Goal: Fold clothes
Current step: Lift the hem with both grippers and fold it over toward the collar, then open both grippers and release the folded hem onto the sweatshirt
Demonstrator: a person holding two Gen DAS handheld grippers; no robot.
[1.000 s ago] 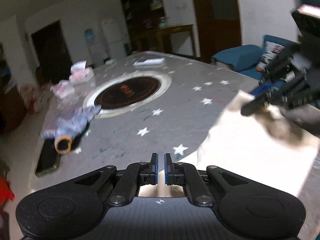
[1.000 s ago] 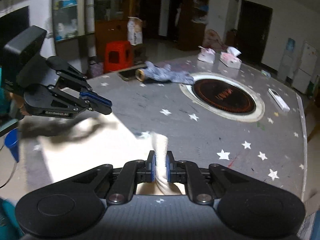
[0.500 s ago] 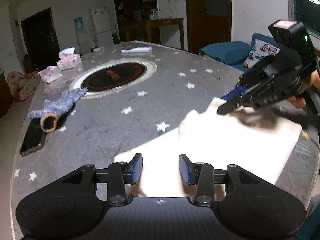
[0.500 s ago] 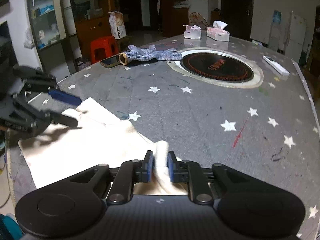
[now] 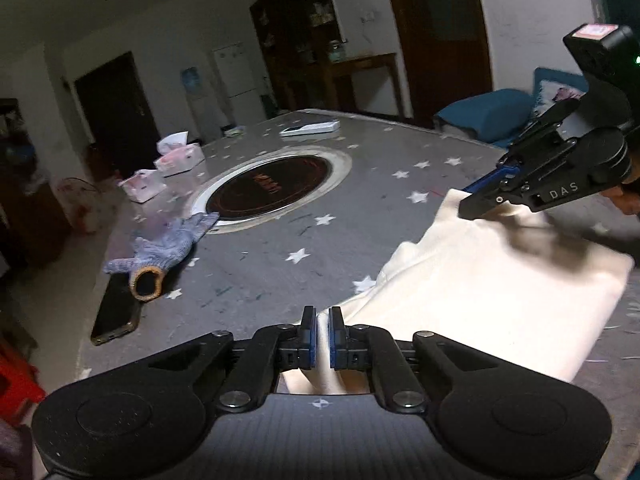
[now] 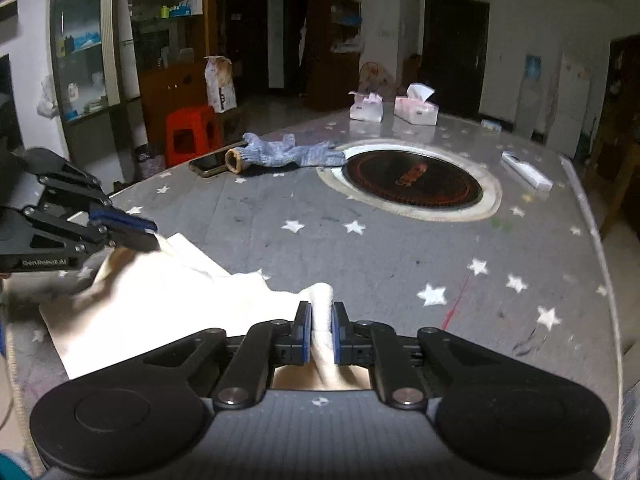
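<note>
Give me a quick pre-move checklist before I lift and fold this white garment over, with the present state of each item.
1. Left gripper hold: ok. Jaws nearly shut with an edge of the white garment between them.
2. Right gripper hold: ok. Jaws clamped on a bunched fold of the cloth.
3. Both grips on matching corners: cannot tell. The pinched spots are hidden by the fingers.
4. Garment lying flat: not ok. It shows wrinkles and a raised ridge near the right gripper.
5. Fold path on the table: ok. The knit glove, phone and tissue boxes lie well beyond the cloth.
</note>
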